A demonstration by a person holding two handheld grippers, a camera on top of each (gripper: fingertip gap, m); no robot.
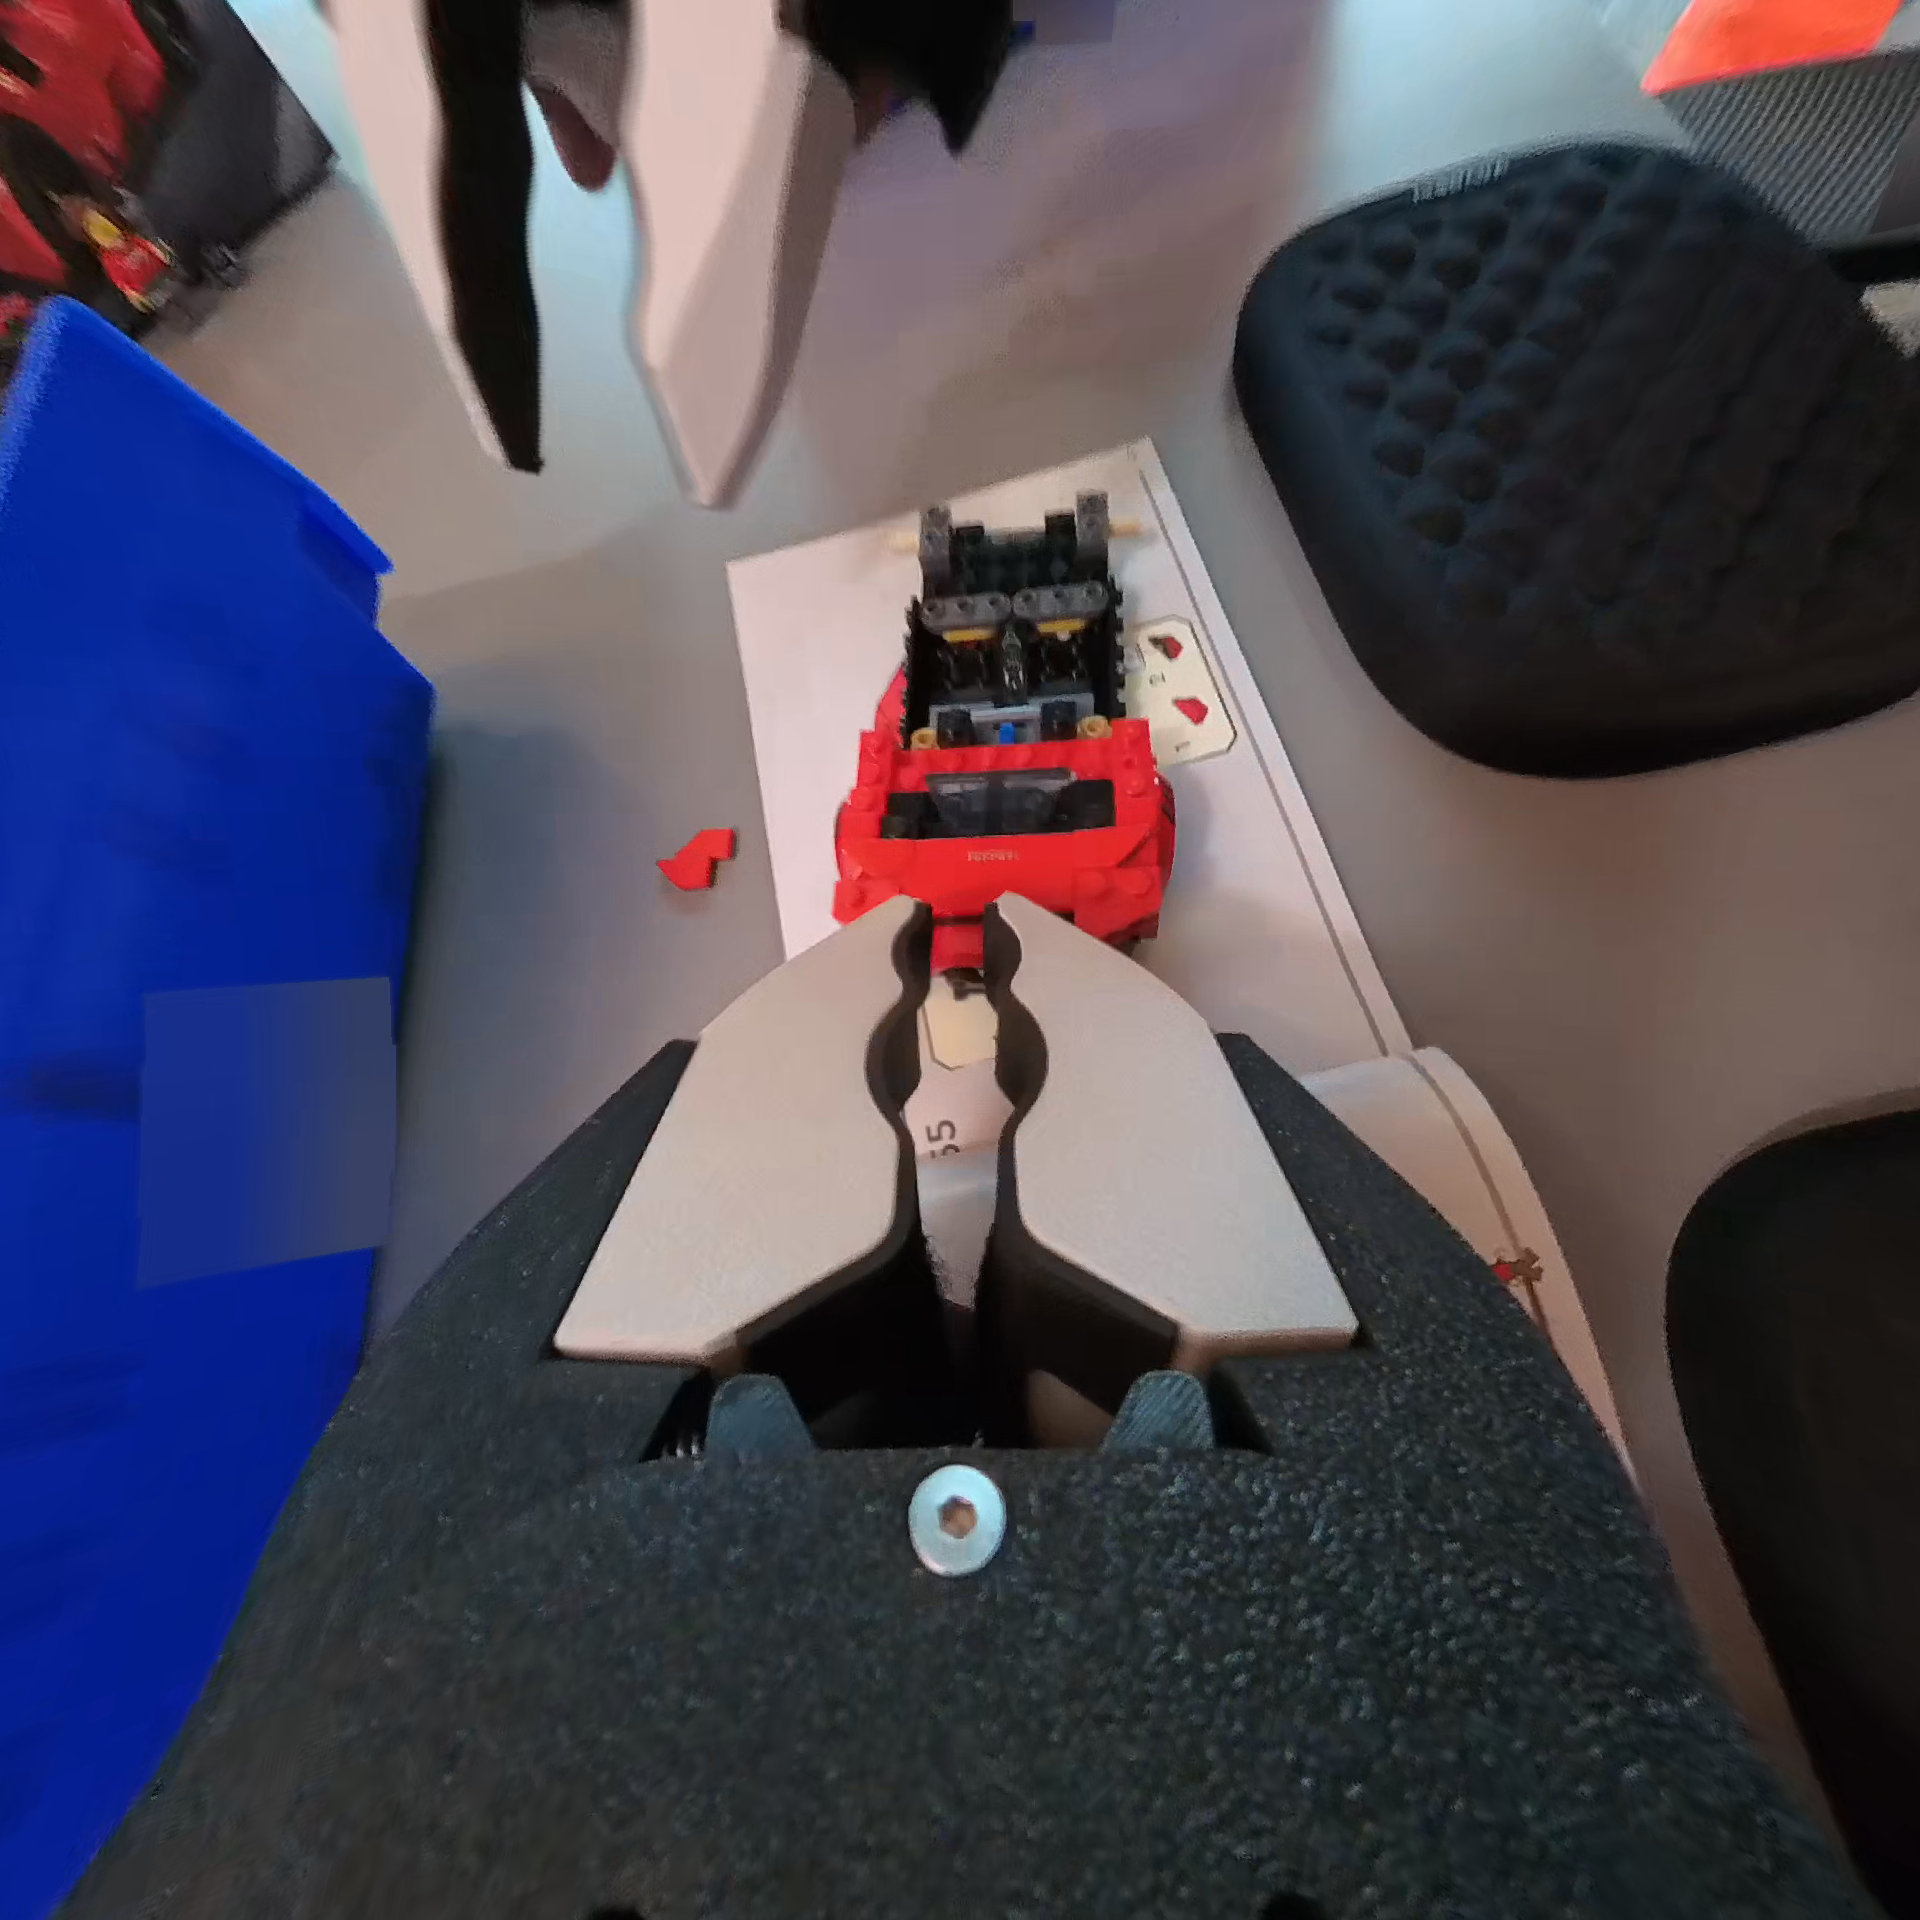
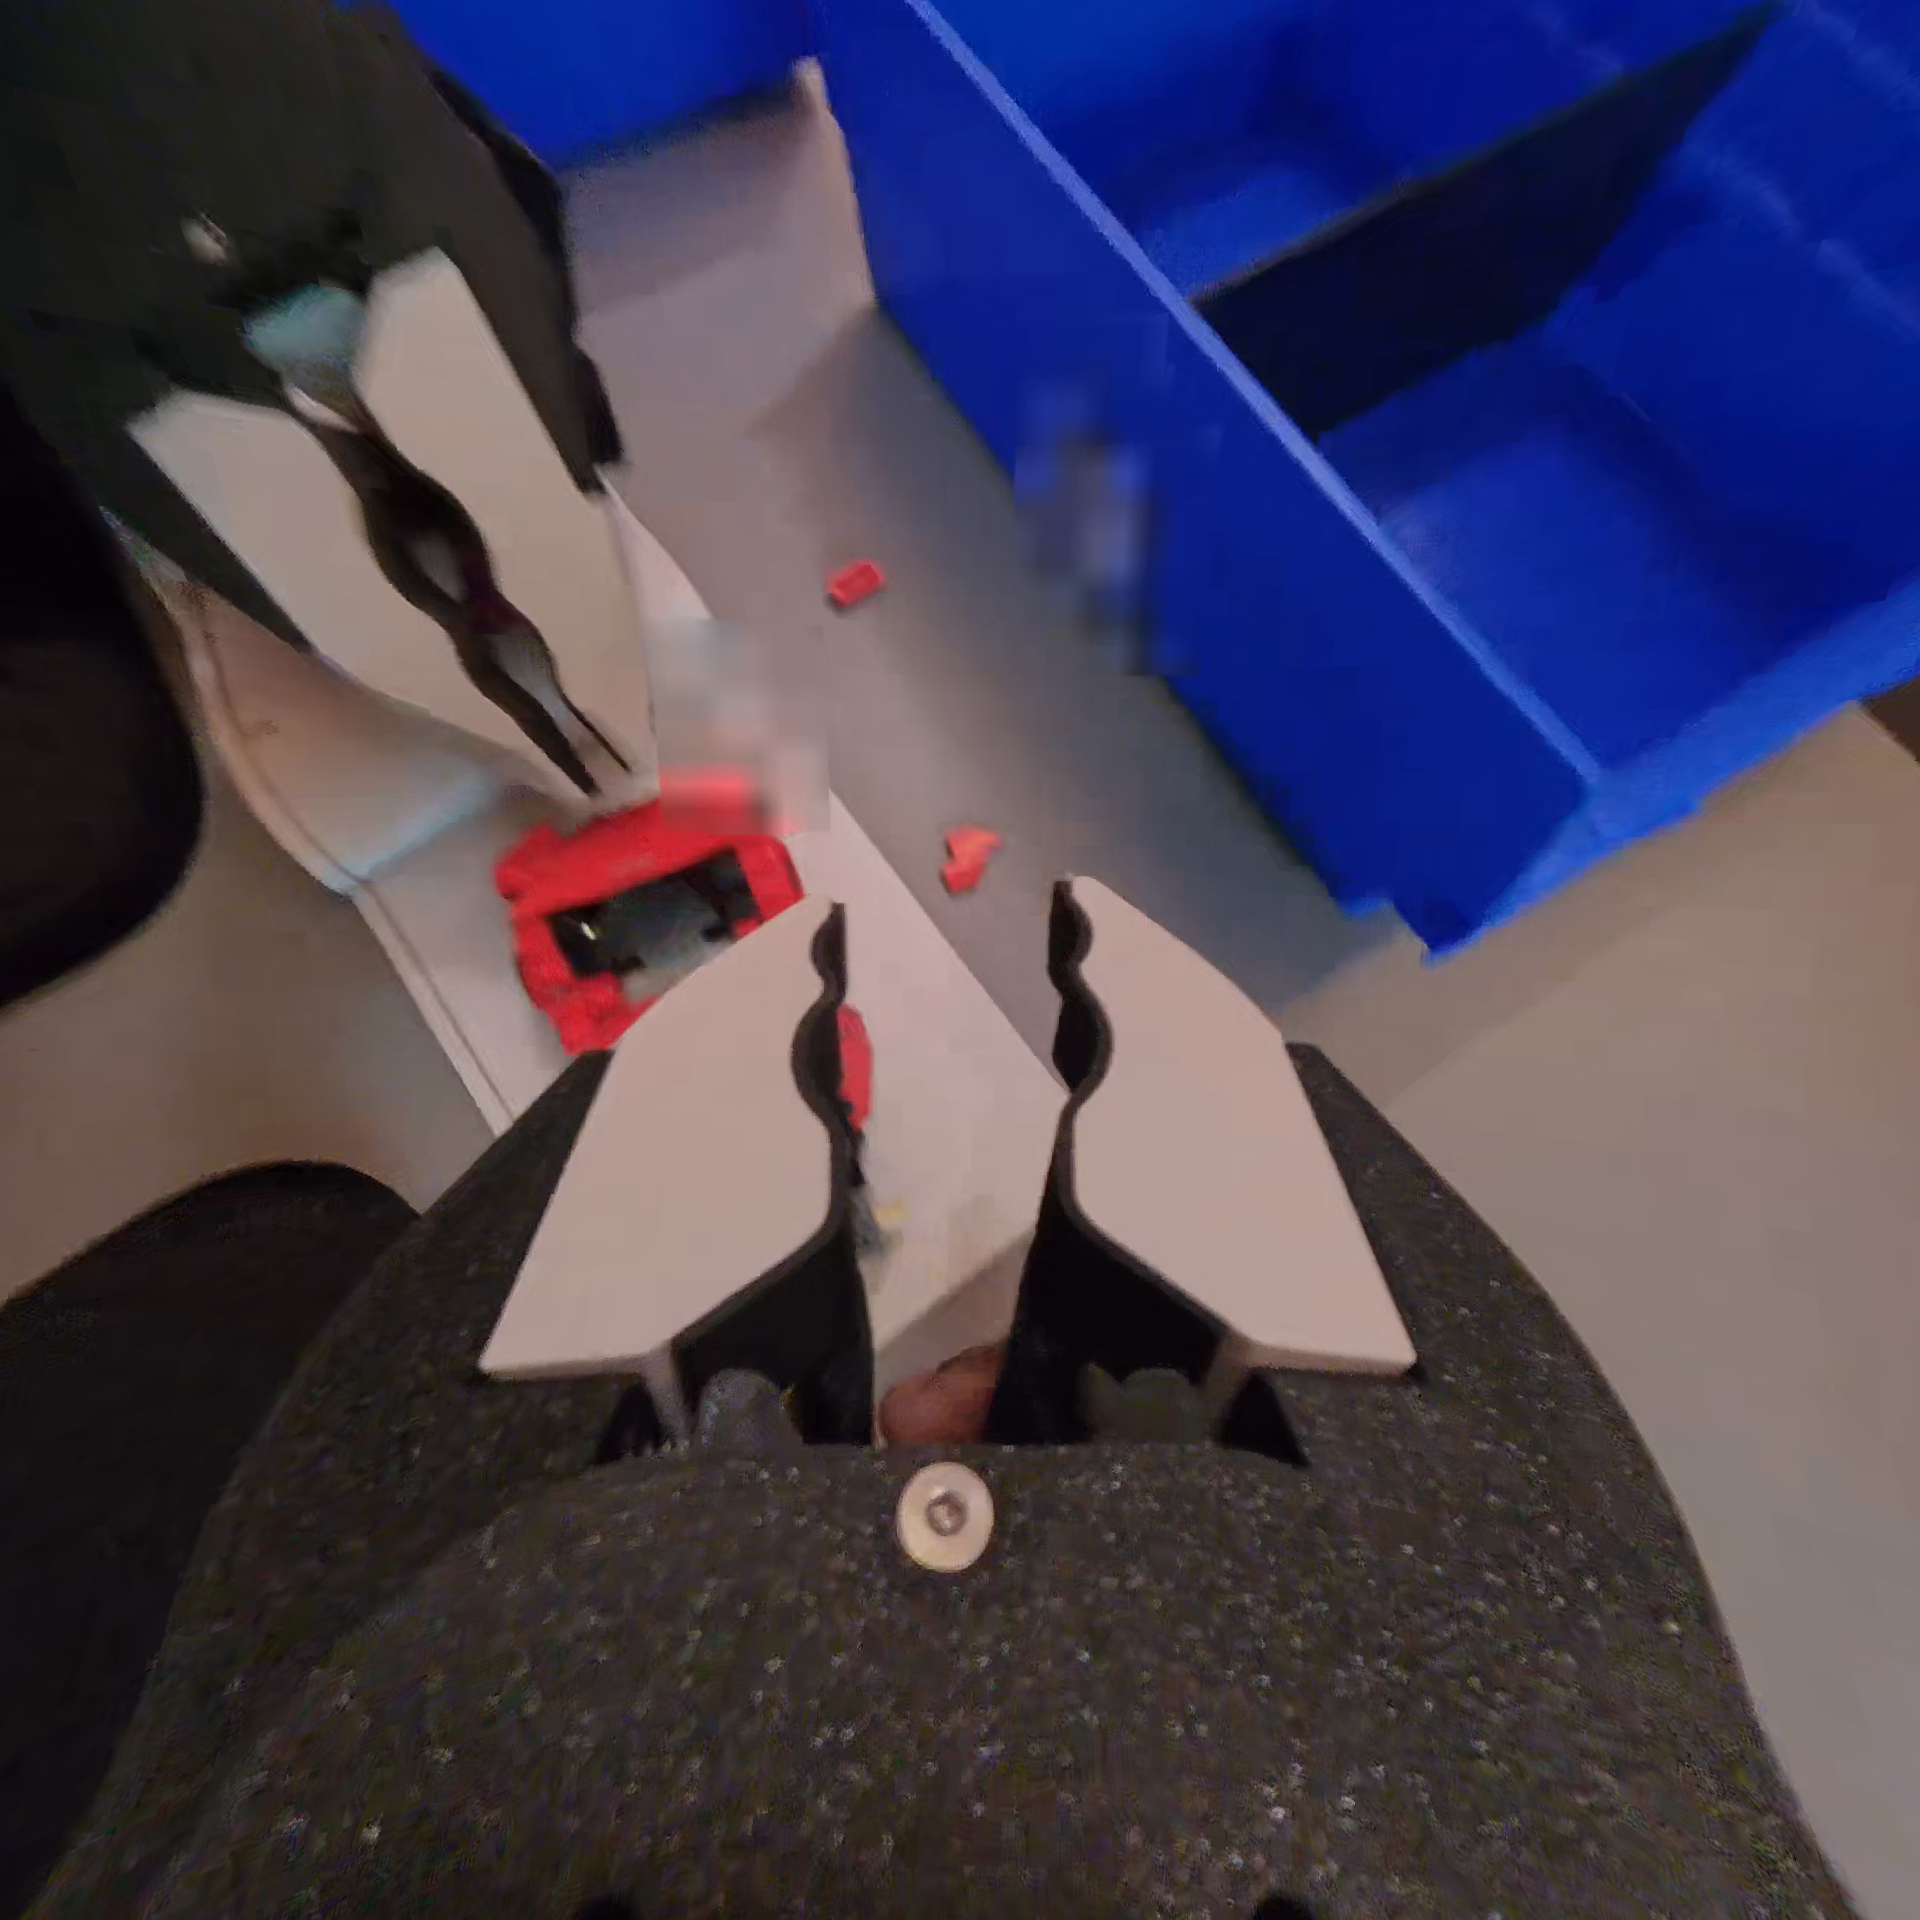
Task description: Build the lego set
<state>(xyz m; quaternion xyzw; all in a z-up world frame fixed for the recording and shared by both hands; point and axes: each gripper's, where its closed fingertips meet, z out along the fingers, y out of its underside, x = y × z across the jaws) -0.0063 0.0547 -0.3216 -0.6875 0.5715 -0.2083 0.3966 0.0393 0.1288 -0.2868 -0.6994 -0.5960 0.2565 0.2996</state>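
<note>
So the left gripper [image 1: 956, 920] is pinched narrow on a red bit sticking out of the near end of the car [image 1: 1003, 821], low centre of the left wrist view. Looks like it's just steadying the build.

The right gripper [image 2: 945, 899] is spread wide with nothing in it. In its own view a loose red piece [image 2: 971, 857] sits right past the fingertips, a touch above them in the frame, on the bare table [image 2: 1558, 1143]. A second red piece [image 2: 855, 582] lies further up, centre frame. My guess is the nearer one gets grabbed next, and the right gripper is clearly the closer of the two. It's too blurry to call its long axis.

The car runs lengthwise away from the left gripper: red body at the near end, open black cockpit and grey frame behind. It's sitting on the white booklet [image 1: 821, 665], with the blue bin [image 1: 187, 727] off at left.
</note>
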